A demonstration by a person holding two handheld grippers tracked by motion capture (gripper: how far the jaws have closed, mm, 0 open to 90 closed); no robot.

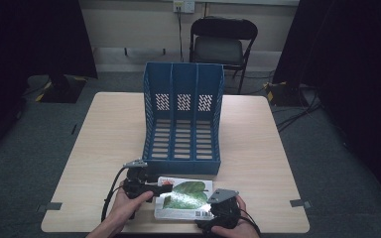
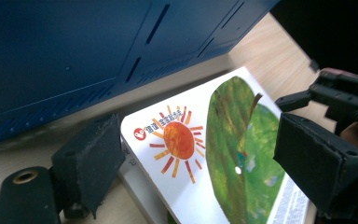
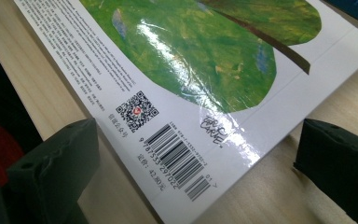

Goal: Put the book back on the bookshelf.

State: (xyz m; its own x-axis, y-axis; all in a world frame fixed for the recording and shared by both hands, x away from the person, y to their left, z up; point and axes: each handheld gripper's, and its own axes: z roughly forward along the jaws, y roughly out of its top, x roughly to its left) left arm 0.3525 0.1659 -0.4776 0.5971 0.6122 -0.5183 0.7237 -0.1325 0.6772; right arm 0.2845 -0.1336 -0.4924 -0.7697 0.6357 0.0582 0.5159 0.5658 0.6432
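I have the picture book (image 1: 184, 199) lying flat on the desk (image 1: 109, 129), cover side with the green leaf up, between my two tongs and just in front of the blue file rack (image 1: 182, 116). Its long axis runs from one pair of tongs to the other, so each hand meets a short end.

My left tongs (image 2: 186, 163) stand wide open around the book's sun-printed corner. One pad (image 2: 91, 161) sits beside the edge of that corner, about touching it though I cannot be sure, and the other pad (image 2: 319, 161) hangs above the leaf without pressing. They grip nothing yet. The rack wall rises close beyond them, past the book's far edge.

My right tongs (image 3: 196, 172) are open as well, straddling the barcode corner. The book juts toward me between the pads, with bare desk showing on both sides, so nothing is held there either.

I judge the left hand the nearer to a grip, since its pads already bracket the book's edge. What the next move turns on, as I read it, is the rack opening lying straight ahead of both tongs: the book has to be tipped up off its face onto a long edge before it can slide into a slot.
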